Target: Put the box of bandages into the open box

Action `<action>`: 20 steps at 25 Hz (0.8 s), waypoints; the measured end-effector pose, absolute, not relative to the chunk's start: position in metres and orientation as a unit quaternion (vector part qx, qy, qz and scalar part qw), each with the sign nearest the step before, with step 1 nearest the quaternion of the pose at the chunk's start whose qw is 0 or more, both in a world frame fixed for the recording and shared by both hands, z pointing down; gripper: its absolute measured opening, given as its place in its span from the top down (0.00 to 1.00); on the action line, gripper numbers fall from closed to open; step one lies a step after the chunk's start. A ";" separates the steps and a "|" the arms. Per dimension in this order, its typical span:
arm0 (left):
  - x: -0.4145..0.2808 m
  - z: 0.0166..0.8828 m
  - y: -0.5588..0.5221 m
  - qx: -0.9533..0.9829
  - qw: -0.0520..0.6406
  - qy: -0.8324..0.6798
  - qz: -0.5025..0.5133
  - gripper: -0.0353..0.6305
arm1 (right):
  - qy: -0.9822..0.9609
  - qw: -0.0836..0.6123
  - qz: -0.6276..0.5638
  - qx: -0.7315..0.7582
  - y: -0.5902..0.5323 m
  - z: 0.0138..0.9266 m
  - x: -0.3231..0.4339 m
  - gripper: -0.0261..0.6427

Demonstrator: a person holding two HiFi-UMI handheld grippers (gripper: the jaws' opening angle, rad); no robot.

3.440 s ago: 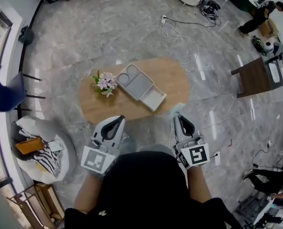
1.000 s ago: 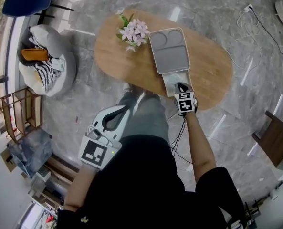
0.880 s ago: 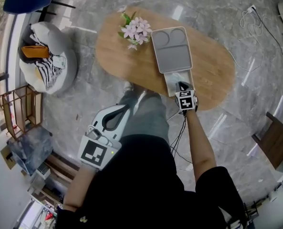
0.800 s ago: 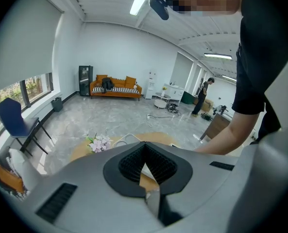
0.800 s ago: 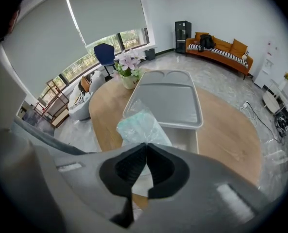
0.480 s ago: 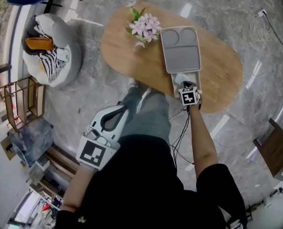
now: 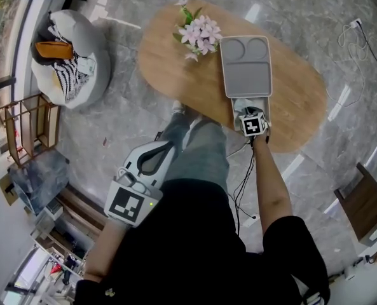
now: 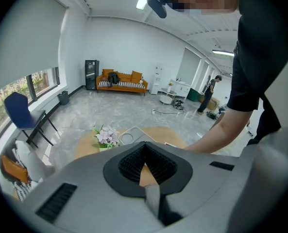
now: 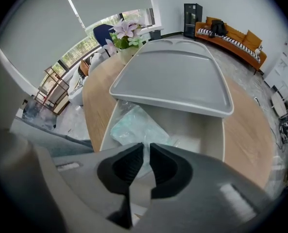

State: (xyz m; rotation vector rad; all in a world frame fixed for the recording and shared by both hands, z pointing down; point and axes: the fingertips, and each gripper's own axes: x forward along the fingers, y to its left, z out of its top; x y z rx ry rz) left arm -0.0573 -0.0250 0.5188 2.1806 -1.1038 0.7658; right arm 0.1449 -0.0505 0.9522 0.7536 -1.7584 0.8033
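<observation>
The right gripper's [image 9: 146,145] jaws, just opening, are narrowly parted, nothing pinched, over the bandage pack [image 9: 134,125] in the open box [image 9: 204,135]. Its lid [image 9: 173,76] and the flowers [image 9: 124,33] are seen beyond. The left gripper [image 8: 145,143] is held closed on nothing.

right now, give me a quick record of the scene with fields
table: oval, wooden, flowers at one end
open box: on the table, lid flipped back
bandage pack: pale green, lying inside the open box
right gripper: over the box, jaws have just been opening, slightly apart, not pinching the pack
left gripper: away from the table, jaws together, empty
</observation>
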 end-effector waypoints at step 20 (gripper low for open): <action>-0.047 0.488 -0.021 0.841 0.265 -0.404 0.245 0.93 | -0.731 0.491 0.334 0.336 -0.044 0.877 0.157 0.77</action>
